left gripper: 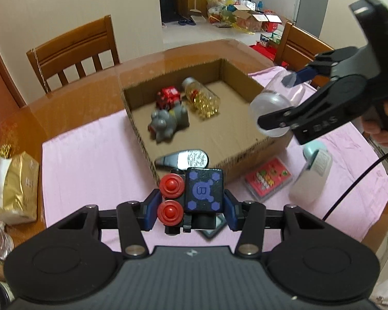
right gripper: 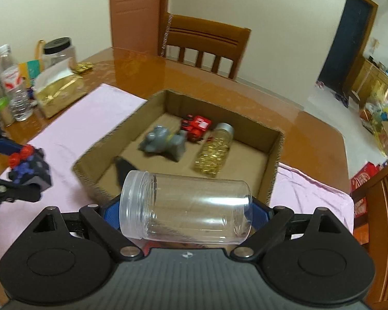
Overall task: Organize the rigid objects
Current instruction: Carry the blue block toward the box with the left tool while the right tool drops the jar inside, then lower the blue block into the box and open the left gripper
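Note:
An open cardboard box (left gripper: 139, 118) (right gripper: 276, 152) sits on a pink cloth and holds a grey toy animal (left gripper: 168, 122) (right gripper: 165, 142), a red toy car (left gripper: 168, 97) (right gripper: 196, 126), a bottle of yellow capsules (left gripper: 201, 98) (right gripper: 216, 152) and a dark flat object (left gripper: 183, 159). My left gripper (left gripper: 191, 205) is shut on a black toy block with red knobs (left gripper: 194, 193) (right gripper: 25, 165), just in front of the box. My right gripper (right gripper: 186, 211) (left gripper: 279, 103) is shut on an empty clear plastic jar (right gripper: 186, 206) (left gripper: 274, 103), held sideways above the box's near right corner.
A red card pack (left gripper: 267, 179) and a white-and-teal bottle (left gripper: 313, 173) lie on the cloth right of the box. A gold bag (left gripper: 15, 186) (right gripper: 57, 93), water bottle (right gripper: 13, 87) and lidded jar (right gripper: 58, 50) stand at the table's left. Wooden chairs (left gripper: 75, 49) (right gripper: 207, 44) surround the table.

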{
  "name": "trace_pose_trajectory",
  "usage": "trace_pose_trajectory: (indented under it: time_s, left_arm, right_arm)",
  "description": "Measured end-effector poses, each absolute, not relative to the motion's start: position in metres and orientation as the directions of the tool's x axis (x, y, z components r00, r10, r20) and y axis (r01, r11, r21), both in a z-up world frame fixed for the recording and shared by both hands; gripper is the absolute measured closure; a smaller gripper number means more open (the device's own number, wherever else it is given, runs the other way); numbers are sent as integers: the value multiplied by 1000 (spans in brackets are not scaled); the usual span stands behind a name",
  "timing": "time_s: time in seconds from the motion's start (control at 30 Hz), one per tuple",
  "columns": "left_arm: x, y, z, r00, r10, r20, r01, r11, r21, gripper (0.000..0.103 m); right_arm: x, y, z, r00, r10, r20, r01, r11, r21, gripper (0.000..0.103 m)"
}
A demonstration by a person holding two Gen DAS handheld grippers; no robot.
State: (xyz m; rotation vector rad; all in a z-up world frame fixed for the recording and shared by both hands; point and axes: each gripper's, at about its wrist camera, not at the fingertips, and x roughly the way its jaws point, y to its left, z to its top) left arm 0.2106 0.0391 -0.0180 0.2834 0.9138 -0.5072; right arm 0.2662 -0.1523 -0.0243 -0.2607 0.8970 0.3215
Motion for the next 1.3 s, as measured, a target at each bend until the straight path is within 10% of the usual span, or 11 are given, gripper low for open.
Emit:
trace_pose_trajectory:
  time_s: [1.3]
  left_arm:
    - [320, -59, -41, 506, -315, -803, 503, 864, -21, 54]
  right_arm:
    - [215, -175, -16, 601, 134, -788, -310, 948, -75, 0]
